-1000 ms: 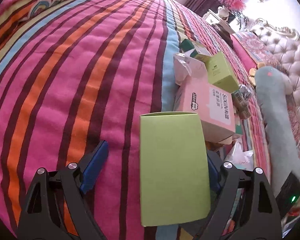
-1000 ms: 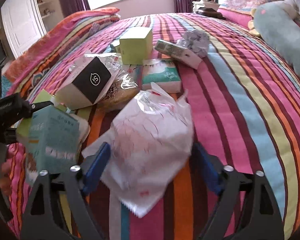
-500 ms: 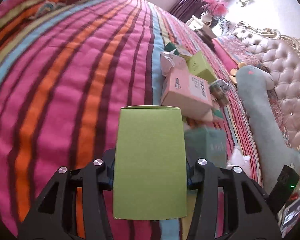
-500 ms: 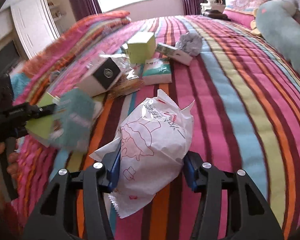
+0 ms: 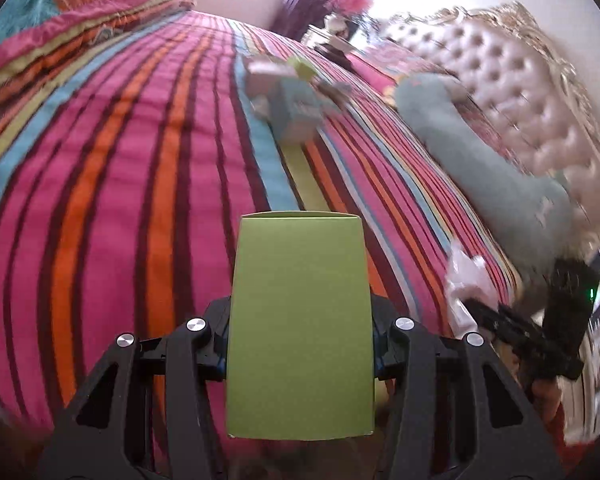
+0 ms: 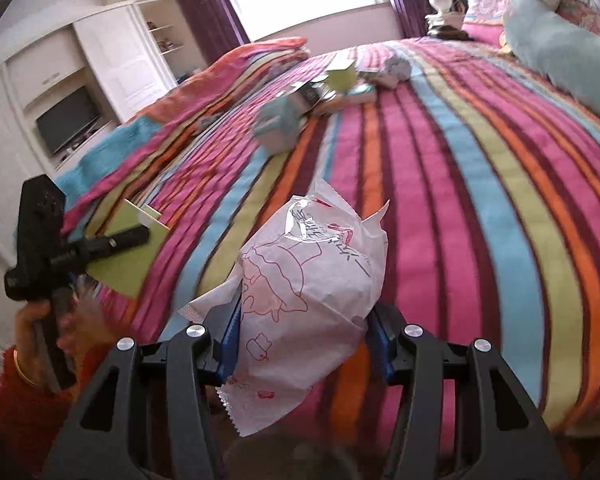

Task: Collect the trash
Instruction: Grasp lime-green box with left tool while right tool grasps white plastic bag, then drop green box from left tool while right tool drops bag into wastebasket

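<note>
My left gripper (image 5: 298, 344) is shut on a flat green cardboard box (image 5: 300, 320) and holds it above the striped bedspread (image 5: 120, 168). My right gripper (image 6: 304, 340) is shut on a white printed plastic bag (image 6: 312, 292), lifted off the bed. The left gripper and green box also show in the right wrist view (image 6: 112, 240); the right gripper and bag show in the left wrist view (image 5: 468, 280). A pile of trash lies far up the bed: a teal box (image 6: 278, 124), a green box (image 6: 342, 76), a crumpled wad (image 6: 396, 68).
A long grey-blue plush pillow (image 5: 480, 152) lies along the tufted headboard (image 5: 532, 80). A folded striped quilt (image 6: 236, 64) sits on the bed's far side. White cabinets with a TV (image 6: 68, 120) stand beyond the bed.
Both grippers closed on their items, the green box and the white bag, then lifted and pulled back from the trash pile, which now sits much farther away.
</note>
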`<action>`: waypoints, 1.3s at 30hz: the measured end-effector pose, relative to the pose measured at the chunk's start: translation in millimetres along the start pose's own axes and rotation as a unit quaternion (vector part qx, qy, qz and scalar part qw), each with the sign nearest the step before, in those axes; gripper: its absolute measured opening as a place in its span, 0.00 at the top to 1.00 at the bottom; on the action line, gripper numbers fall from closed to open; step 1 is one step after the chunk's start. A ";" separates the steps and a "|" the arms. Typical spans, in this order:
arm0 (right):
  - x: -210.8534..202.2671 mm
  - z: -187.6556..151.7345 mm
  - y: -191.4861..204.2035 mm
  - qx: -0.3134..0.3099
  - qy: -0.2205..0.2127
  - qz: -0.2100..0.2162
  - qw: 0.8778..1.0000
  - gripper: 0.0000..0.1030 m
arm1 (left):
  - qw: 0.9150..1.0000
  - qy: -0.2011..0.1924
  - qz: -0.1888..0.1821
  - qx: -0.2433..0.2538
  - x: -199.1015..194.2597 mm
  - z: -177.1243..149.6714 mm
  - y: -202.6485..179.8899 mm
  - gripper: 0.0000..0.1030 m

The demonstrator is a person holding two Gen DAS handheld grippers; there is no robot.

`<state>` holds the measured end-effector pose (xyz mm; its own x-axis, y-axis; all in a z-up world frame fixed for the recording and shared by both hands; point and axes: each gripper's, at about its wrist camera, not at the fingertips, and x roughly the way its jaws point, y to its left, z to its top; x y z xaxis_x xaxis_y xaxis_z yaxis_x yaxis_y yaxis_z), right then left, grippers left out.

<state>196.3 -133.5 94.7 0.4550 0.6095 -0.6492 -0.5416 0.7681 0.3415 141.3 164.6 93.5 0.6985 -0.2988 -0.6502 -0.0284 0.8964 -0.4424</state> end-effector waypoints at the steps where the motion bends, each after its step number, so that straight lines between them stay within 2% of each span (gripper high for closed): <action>1: -6.3 -11.4 6.7 -0.003 0.007 0.006 1.000 0.52 | 1.000 0.008 -0.002 0.006 -5.1 -17.8 -6.7 0.54; 7: -32.0 -75.8 38.3 -0.022 0.056 0.021 0.998 0.52 | 0.996 0.069 -0.007 0.049 -27.4 -115.6 -44.5 0.54; 10: -27.9 -112.7 45.2 -0.028 0.095 0.015 0.995 0.52 | 0.991 0.110 0.003 0.076 -20.2 -162.9 -56.7 0.54; 15: 13.7 -162.6 33.0 -0.005 0.174 -0.017 0.985 0.52 | 0.977 0.185 0.052 0.092 28.1 -222.6 -50.7 0.54; 20: 57.9 -202.4 26.6 -0.013 0.250 -0.044 0.967 0.51 | 0.961 0.259 0.060 0.082 72.2 -264.2 -32.6 0.53; 22: 67.6 -210.0 27.1 -0.017 0.265 -0.047 0.963 0.49 | 0.957 0.274 0.064 0.072 79.5 -268.9 -25.5 0.51; 23: 72.0 -212.3 28.6 -0.023 0.271 -0.047 0.961 0.45 | 0.954 0.282 0.074 0.070 82.3 -272.2 -22.1 0.50; 24: 73.5 -214.3 29.9 -0.028 0.275 -0.050 0.960 0.41 | 0.953 0.283 0.079 0.072 82.6 -272.7 -21.4 0.39; 25: 75.7 -214.7 32.5 -0.037 0.277 -0.062 0.958 0.34 | 0.954 0.278 0.084 0.076 80.9 -273.5 -20.8 0.28; 27: 74.0 -212.6 36.4 -0.051 0.264 -0.082 0.960 0.29 | 0.957 0.266 0.089 0.079 76.4 -273.6 -21.2 0.26; 31: 70.5 -206.6 37.2 -0.045 0.253 -0.091 0.962 0.29 | 0.961 0.254 0.087 0.073 73.2 -271.2 -20.8 0.23; 34: 57.0 -215.0 27.4 -0.043 0.244 -0.093 0.964 0.29 | 0.963 0.243 0.091 0.073 69.2 -265.6 -22.8 0.23; 37: 42.9 -207.7 29.4 -0.048 0.227 -0.091 0.969 0.29 | 0.969 0.215 0.100 0.076 56.5 -246.9 -29.0 0.23; 39: 30.2 -196.1 32.7 -0.055 0.205 -0.084 0.974 0.29 | 0.975 0.191 0.092 0.069 40.5 -226.3 -32.7 0.23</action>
<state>53.7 -128.5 -47.0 0.2351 0.3293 -0.9145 -0.5660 0.8113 0.1467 8.7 49.1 -58.2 0.3721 -0.2062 -0.9050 -0.0134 0.9737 -0.2274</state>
